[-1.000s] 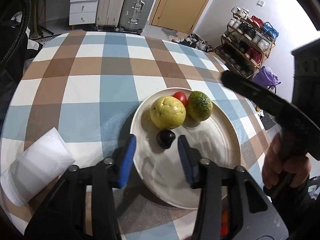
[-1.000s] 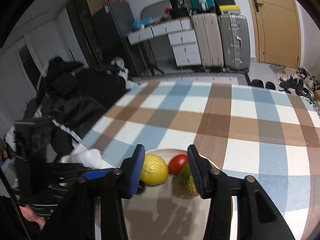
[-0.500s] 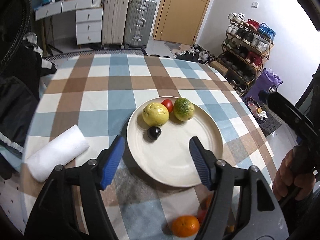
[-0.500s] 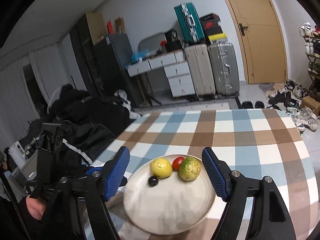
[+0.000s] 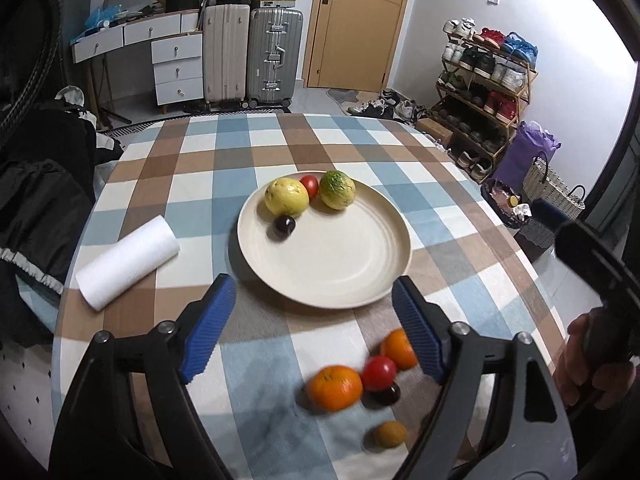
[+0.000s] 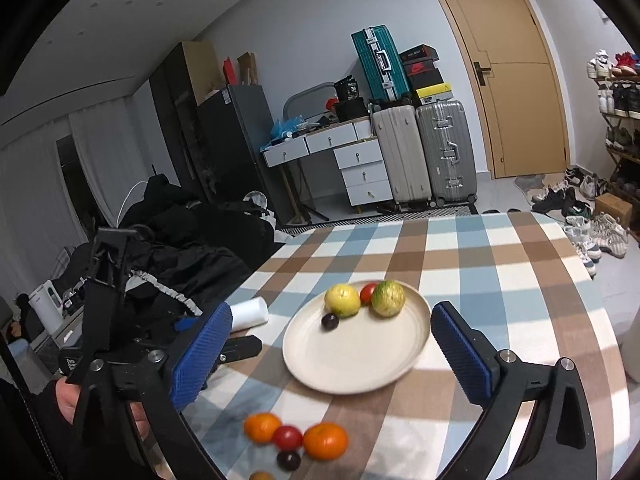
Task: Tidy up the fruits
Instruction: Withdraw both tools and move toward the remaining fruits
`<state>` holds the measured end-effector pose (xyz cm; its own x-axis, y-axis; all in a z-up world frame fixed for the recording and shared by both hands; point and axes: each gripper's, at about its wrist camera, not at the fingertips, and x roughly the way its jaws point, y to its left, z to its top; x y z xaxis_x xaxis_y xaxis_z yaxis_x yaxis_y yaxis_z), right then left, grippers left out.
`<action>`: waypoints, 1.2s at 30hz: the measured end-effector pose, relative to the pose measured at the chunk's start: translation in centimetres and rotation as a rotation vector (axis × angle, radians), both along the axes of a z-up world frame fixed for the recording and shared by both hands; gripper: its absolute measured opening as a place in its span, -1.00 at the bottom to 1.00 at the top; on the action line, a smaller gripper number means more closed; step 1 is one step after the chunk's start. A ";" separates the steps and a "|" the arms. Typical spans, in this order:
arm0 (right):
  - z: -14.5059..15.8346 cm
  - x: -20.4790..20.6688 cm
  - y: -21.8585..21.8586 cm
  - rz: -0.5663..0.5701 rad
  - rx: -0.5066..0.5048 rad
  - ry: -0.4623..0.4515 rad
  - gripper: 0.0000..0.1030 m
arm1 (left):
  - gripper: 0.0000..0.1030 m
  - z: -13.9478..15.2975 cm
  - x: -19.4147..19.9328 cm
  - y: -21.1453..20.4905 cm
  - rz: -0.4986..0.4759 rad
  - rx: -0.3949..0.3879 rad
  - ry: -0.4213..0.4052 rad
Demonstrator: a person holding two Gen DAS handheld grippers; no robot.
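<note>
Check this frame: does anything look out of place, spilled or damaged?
Nothing is spilled or damaged. Four fruits sit on the plate, but a loose cluster, two oranges, a tomato, a dark plum and a small brown fruit, lies off it on the tablecloth.

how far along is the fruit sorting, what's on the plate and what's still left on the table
About halfway. Done: the round cream plate holds a yellow fruit, a small red tomato, a green fruit and a dark plum. In hand: nothing; the left gripper and right gripper both stand open and empty. Left on the checked cloth: two oranges, a red tomato, a dark plum, a small brown fruit.
</note>
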<state>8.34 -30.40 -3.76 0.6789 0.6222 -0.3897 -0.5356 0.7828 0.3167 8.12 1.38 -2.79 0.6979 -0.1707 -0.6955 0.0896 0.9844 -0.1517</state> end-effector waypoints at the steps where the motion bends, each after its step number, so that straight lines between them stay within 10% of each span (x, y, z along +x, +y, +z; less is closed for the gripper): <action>1: -0.2 -0.5 -0.2 -0.004 -0.002 0.003 0.99 | 0.58 0.0 -0.5 -0.1 0.000 -0.003 0.000; 24: -5.8 -9.9 -2.3 -0.111 -0.111 0.108 1.00 | 0.93 -8.4 -8.1 -3.9 -0.166 0.060 0.205; 36: -8.1 -11.9 -3.2 -0.151 -0.156 0.158 1.00 | 0.88 -8.6 -8.1 -5.1 -0.193 0.031 0.152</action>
